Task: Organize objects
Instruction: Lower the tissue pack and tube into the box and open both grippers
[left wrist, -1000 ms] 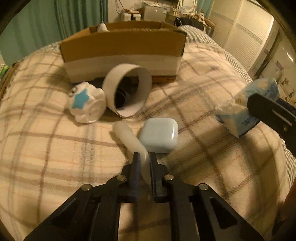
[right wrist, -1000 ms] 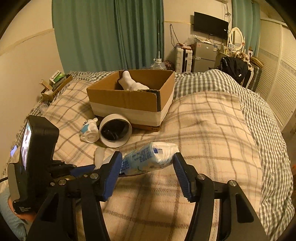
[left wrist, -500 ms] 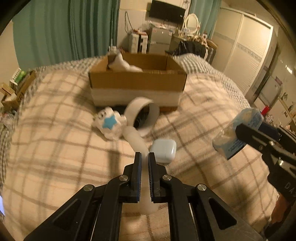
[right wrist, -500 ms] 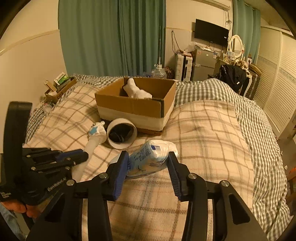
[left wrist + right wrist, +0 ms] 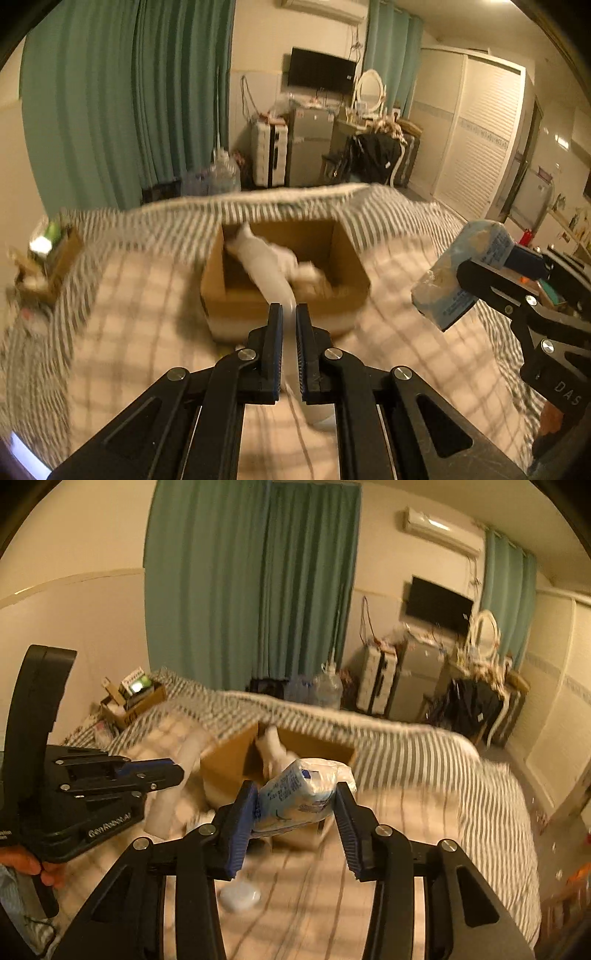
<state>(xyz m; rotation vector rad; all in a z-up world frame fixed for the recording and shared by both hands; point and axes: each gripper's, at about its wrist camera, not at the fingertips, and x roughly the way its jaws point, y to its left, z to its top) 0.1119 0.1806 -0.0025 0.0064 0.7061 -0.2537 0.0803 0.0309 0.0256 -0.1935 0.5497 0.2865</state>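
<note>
both claws lifted, left claw (image 5: 289,314) gripping tube (image 5: 275,280).

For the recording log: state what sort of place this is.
Most likely a bedroom in a home. The work surface is a bed under a plaid blanket, green curtains hang behind it, and a wall-mounted TV sits above a small fridge and a wardrobe with louvred doors.

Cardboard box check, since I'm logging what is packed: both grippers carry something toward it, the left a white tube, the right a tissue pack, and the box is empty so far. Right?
Not quite: the cardboard box already holds a white item, as the left wrist view shows. The rest stands: the left gripper carries the white tube, the right gripper the tissue pack.
</note>
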